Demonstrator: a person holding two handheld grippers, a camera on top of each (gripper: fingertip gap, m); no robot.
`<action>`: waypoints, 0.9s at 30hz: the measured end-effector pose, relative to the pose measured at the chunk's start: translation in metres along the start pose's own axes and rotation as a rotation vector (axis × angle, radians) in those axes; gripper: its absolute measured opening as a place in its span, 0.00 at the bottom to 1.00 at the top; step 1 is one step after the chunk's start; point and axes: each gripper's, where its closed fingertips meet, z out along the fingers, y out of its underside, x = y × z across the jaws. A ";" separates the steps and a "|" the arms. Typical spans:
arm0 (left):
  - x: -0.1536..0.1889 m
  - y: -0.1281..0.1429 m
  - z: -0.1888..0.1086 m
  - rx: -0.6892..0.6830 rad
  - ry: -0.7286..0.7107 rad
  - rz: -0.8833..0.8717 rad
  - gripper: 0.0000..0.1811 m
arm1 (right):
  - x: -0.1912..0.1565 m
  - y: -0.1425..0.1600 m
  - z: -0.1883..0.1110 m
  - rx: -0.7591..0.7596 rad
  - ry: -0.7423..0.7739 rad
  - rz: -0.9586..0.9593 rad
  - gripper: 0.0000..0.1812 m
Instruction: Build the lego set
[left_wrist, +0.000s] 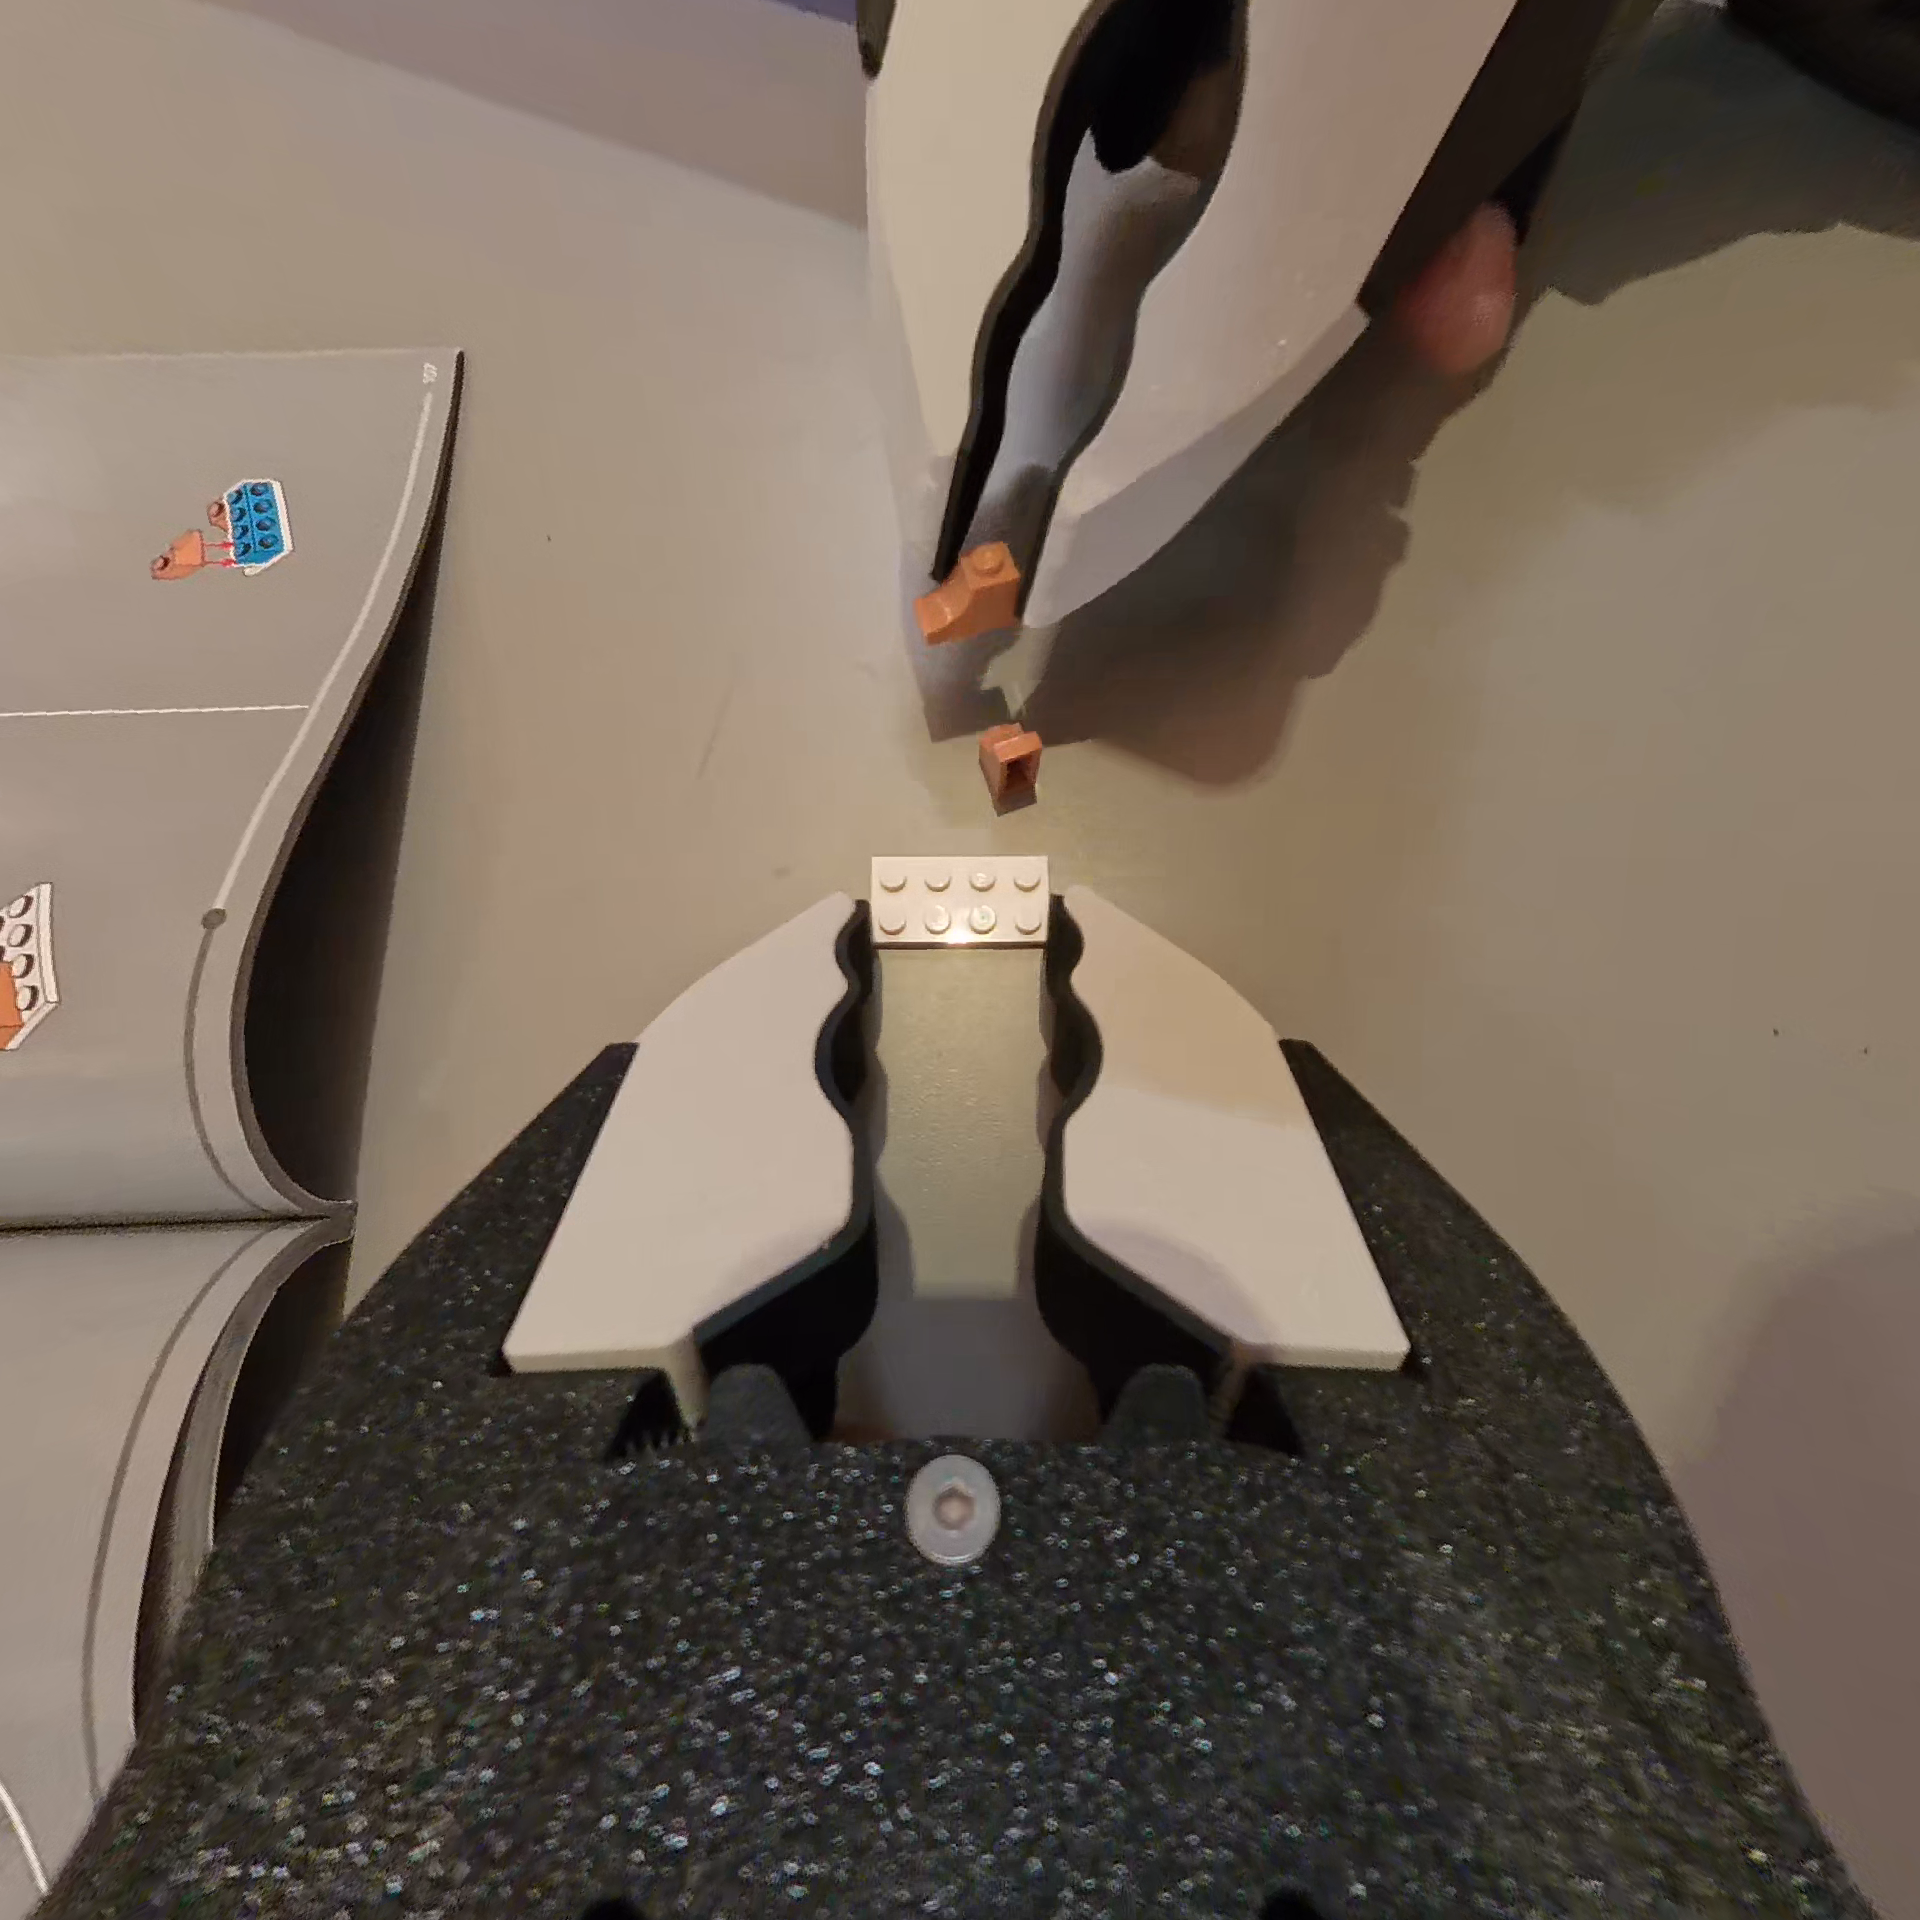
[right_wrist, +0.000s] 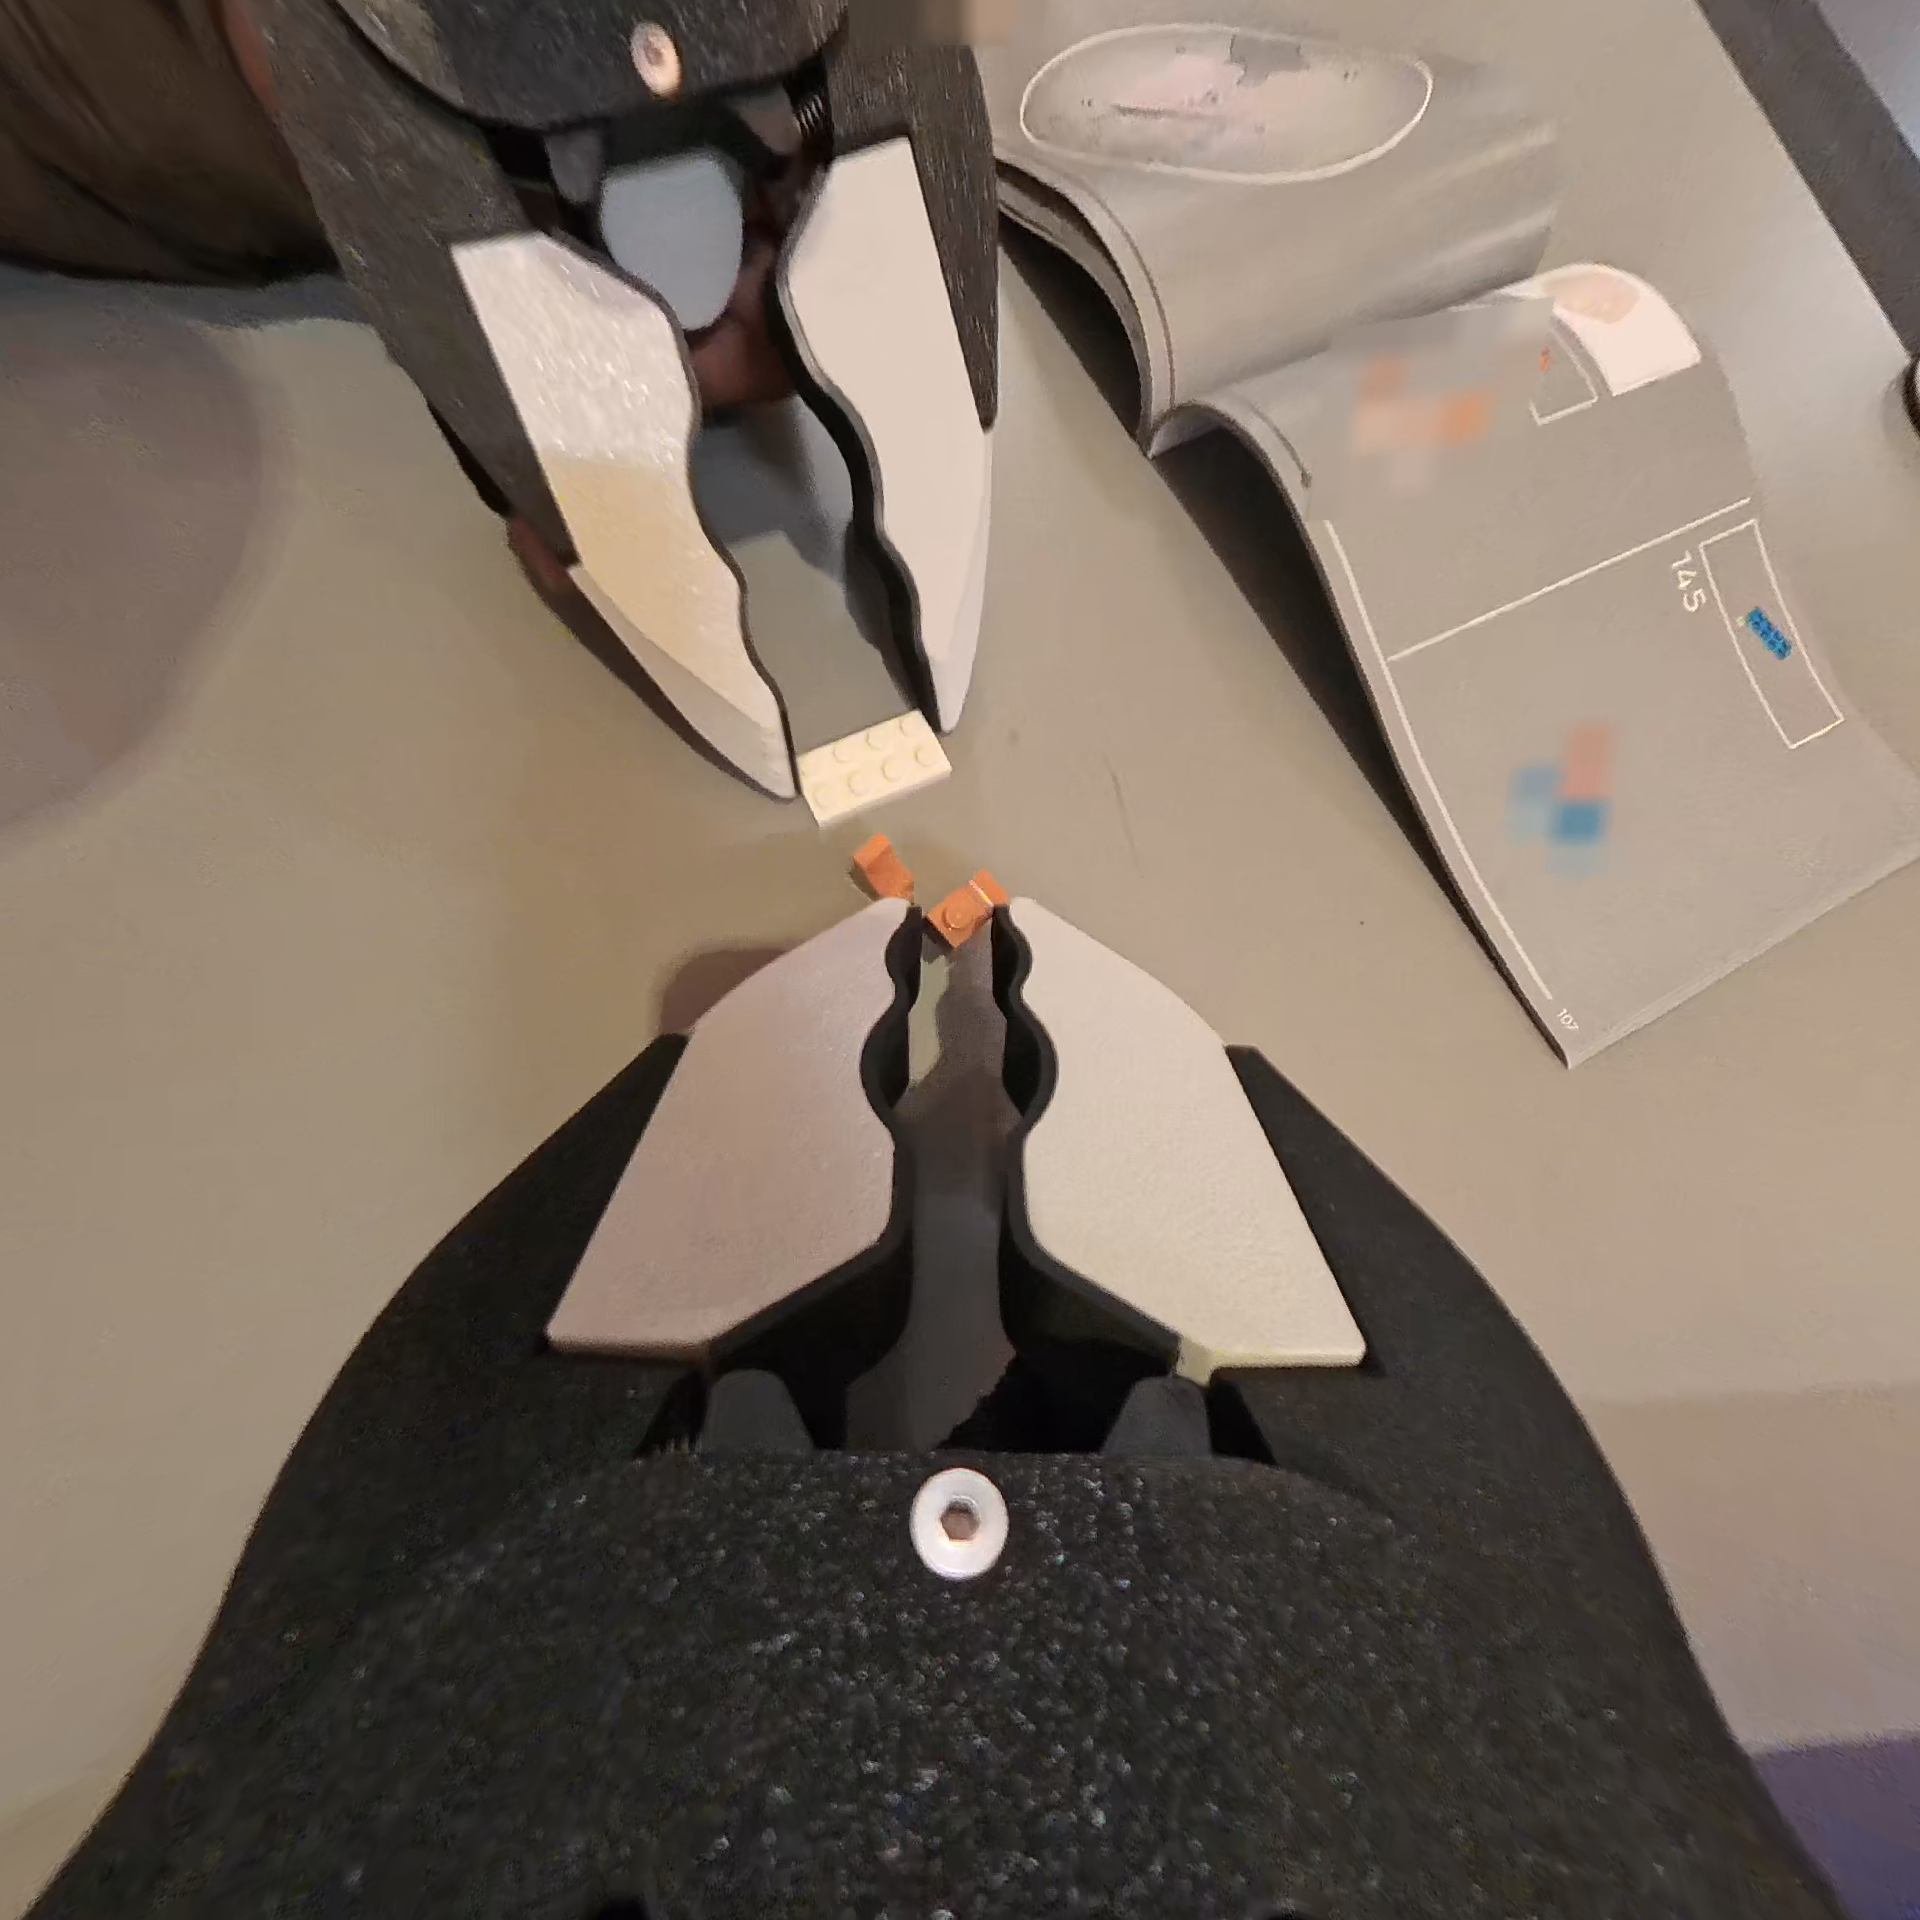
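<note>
My left gripper (left_wrist: 958, 914) is shut on a white two-by-four plate (left_wrist: 958, 900), held flat at its fingertips; the plate also shows in the right wrist view (right_wrist: 875, 771). My right gripper (right_wrist: 958, 914) is shut on a small orange sloped piece (right_wrist: 966, 908), seen in the left wrist view (left_wrist: 966, 607) a little above the table. A second small orange piece (left_wrist: 1009, 767) lies on the grey table between the two grippers, hollow side up; it shows in the right wrist view (right_wrist: 881, 864). The two grippers face each other, tips close.
An open instruction booklet (left_wrist: 208, 790) lies on the grey table (left_wrist: 665, 582) to my left gripper's left; it shows at the right in the right wrist view (right_wrist: 1558, 623). A person's fingers (left_wrist: 1455, 301) hold the right gripper. The left gripper's tips are roughly 5 cm from the right gripper's.
</note>
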 end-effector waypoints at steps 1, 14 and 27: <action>0.000 0.000 0.000 0.000 -0.001 0.000 0.18 | -0.002 -0.004 -0.001 0.015 -0.006 0.003 0.07; -0.002 -0.013 -0.006 0.078 -0.038 0.000 0.18 | -0.021 -0.023 0.006 0.044 -0.025 0.008 0.07; 0.003 -0.021 -0.011 0.111 -0.036 0.017 0.18 | -0.022 -0.023 0.013 0.012 -0.011 0.023 0.07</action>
